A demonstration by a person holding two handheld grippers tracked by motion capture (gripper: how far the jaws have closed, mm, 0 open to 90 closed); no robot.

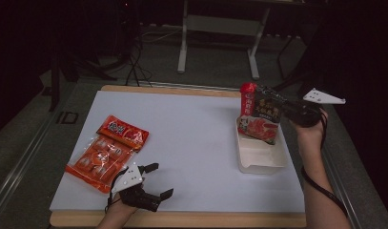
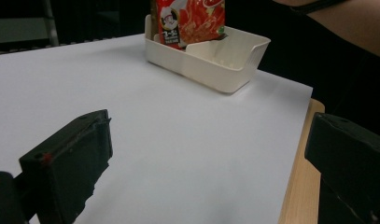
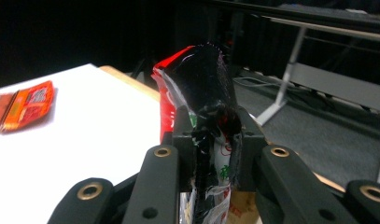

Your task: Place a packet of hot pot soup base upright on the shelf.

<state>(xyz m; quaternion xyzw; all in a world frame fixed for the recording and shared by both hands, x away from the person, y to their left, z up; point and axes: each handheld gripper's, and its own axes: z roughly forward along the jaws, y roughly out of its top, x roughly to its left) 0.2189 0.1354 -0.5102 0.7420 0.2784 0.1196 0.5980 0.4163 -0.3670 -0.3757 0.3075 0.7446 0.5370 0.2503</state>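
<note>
The right gripper (image 1: 283,110) clamps the upper edge of the sauce packet (image 1: 260,119), whose lower end sits in the far end of the white bin (image 1: 258,160). Lower the packet straight and release once it rests on the bin floor. The left gripper (image 1: 156,180) rests open and empty near the bin.

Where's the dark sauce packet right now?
In the high view it's at the right: the packet stands upright in the white bin's far end, clamped by the right gripper.

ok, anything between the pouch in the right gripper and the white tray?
Nothing visible. The right gripper is shut on the pouch, whose lower edge already sits inside the far end of the white tray. The near part of the tray looks bare.
</note>
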